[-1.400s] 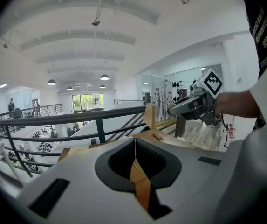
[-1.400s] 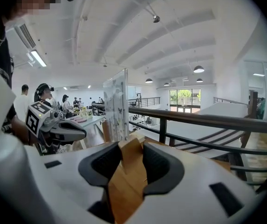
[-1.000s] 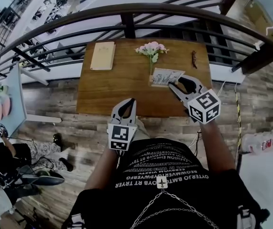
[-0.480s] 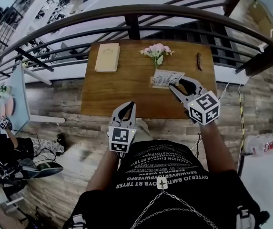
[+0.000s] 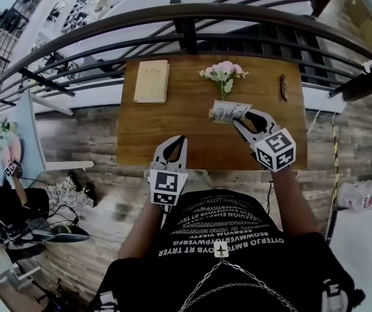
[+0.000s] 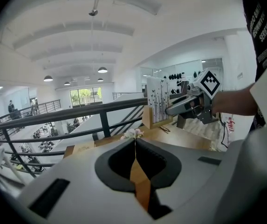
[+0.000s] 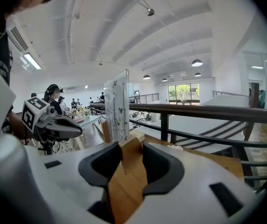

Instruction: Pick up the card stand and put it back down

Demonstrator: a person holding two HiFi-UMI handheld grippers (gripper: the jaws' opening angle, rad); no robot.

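One gripper works: the right gripper (image 5: 241, 114) has its jaws clamped on the wooden-based card stand with a white printed card (image 5: 226, 111), at or just above the brown wooden bench (image 5: 173, 122). It is best to lower the stand upright, seat the base flat, then release. The left gripper (image 6: 134, 143) is empty, its jaws together.

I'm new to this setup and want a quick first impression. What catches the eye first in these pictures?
The right gripper stands out first, shut on the wooden base of a card stand over the right side of the wooden table. The left gripper hangs shut and empty at the table's near edge. Farther back, pink flowers and a tan notebook sit near a dark curved railing.
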